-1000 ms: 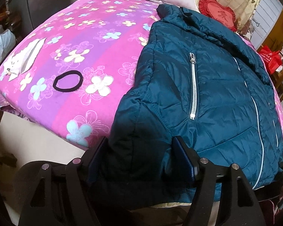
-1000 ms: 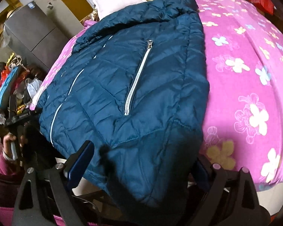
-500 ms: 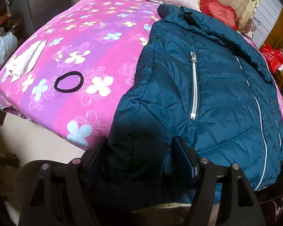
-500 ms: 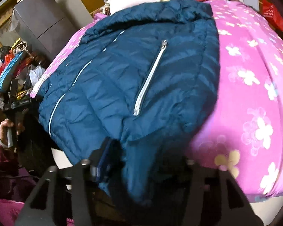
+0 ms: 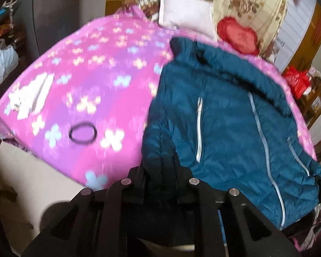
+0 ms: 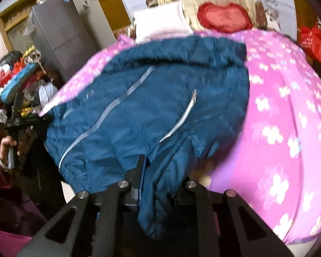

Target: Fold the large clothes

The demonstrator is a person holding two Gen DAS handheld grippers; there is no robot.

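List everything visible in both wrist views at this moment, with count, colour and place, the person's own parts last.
jacket: one, dark teal, silver zips, spread on the bed, hem at the near edge
bedspread: one, pink with flowers, covers the bed
hair band: one, black, on the bedspread left of the jacket
white cloth: one, near the bed's left edge
pillow: one, white, at the head
heart cushion: one, red, beside the pillow
cabinet: one, grey, beside the bed
left claw: black, just closed on the jacket hem
right claw: black, just closed on the hem
hand: one, on the left claw's handle
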